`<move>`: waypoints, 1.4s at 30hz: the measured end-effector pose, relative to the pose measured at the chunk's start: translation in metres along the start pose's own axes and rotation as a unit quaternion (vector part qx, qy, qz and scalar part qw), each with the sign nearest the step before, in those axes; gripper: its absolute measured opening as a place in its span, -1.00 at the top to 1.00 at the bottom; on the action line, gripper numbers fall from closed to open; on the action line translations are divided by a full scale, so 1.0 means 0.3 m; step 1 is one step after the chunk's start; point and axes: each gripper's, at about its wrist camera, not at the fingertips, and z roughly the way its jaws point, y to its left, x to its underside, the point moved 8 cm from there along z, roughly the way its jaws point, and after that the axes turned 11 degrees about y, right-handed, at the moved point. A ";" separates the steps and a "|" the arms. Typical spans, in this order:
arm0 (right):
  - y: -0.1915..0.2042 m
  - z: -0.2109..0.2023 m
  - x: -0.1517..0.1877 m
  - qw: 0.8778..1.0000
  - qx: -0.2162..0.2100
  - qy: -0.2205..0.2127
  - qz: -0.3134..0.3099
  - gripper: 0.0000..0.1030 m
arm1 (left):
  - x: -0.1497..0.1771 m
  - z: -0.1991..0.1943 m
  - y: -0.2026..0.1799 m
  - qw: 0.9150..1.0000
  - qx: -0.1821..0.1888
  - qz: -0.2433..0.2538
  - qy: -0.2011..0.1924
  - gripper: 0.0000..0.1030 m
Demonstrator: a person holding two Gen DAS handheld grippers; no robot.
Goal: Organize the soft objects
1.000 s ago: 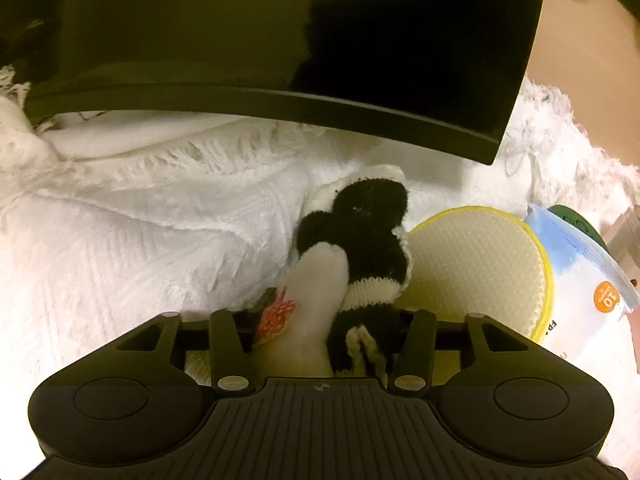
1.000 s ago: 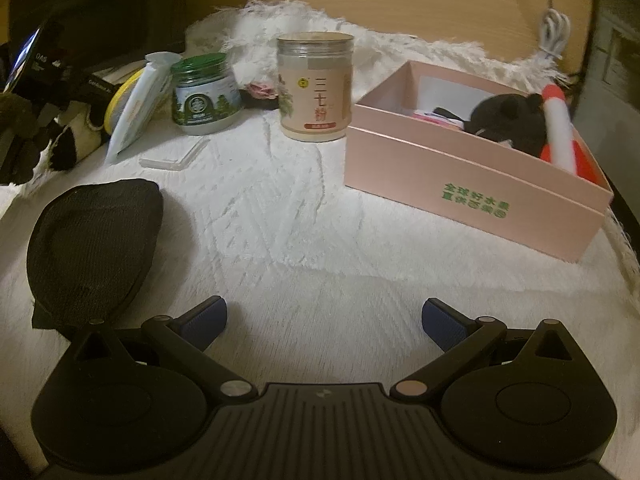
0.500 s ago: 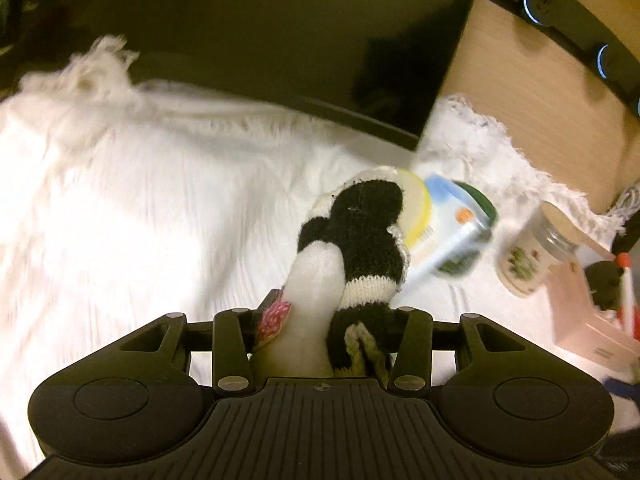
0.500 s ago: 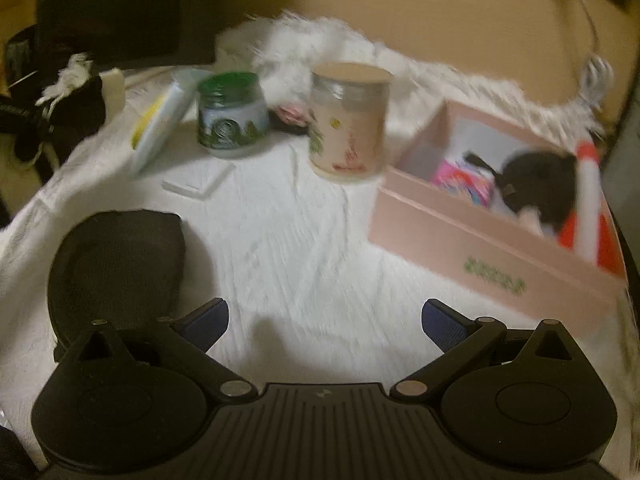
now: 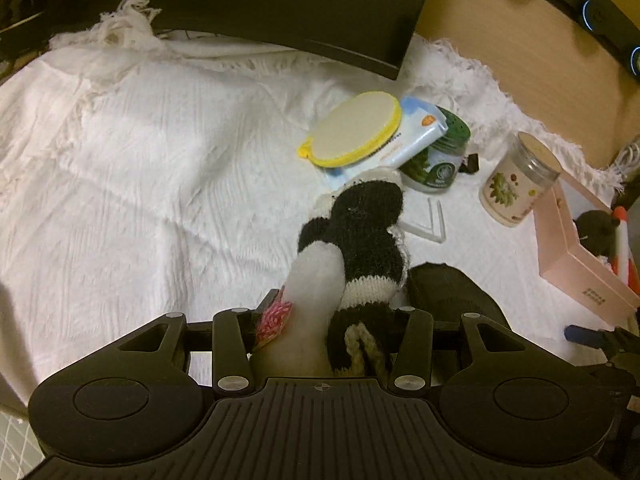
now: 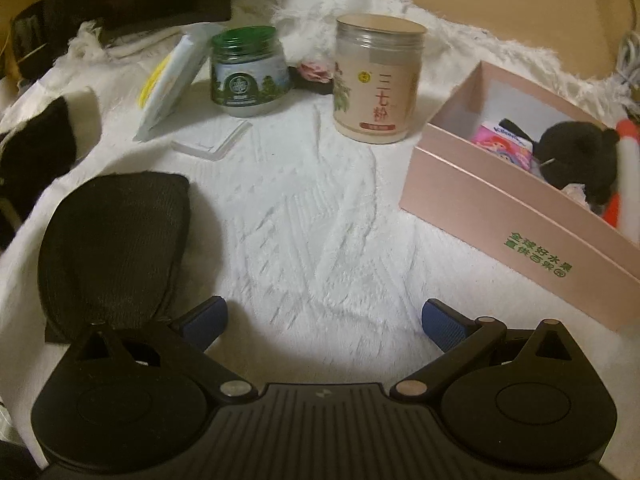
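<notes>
My left gripper (image 5: 322, 322) is shut on a black-and-white plush toy (image 5: 360, 236) and holds it above the white blanket (image 5: 140, 184). The toy shows at the left edge of the right wrist view (image 6: 38, 136). A black mesh pad (image 6: 114, 248) lies on the blanket just ahead of my right gripper's left finger. My right gripper (image 6: 324, 322) is open and empty over the blanket. A pink box (image 6: 516, 216) at the right holds a black plush toy (image 6: 576, 156) and other soft items; it also shows in the left wrist view (image 5: 576, 252).
A green-lidded jar (image 6: 250, 72), a beige-lidded jar (image 6: 378, 80), a white packet (image 6: 170, 80) with a yellow-rimmed round sponge (image 5: 354, 128) and a clear plastic angle piece (image 6: 212, 144) stand at the back. A dark monitor (image 5: 240, 0) overhangs the far left.
My left gripper has lifted and carried the plush toy away from the monitor, turning right toward the jars and pink box. My right gripper has stayed nearly in place, open.
</notes>
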 end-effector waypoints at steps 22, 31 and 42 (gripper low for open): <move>0.109 -0.124 -0.146 0.983 -0.177 -0.019 -0.040 -0.94 | 0.038 -0.049 0.016 1.000 -0.002 -0.022 0.004 0.05; 0.260 0.048 -0.188 0.983 -0.177 0.022 -0.037 -0.90 | 0.045 -0.072 0.071 0.999 -0.004 -0.048 0.000 0.05; 0.406 -0.031 -0.138 0.968 -0.225 0.049 -0.098 0.58 | 0.072 -0.061 0.124 0.997 0.002 -0.072 0.012 0.04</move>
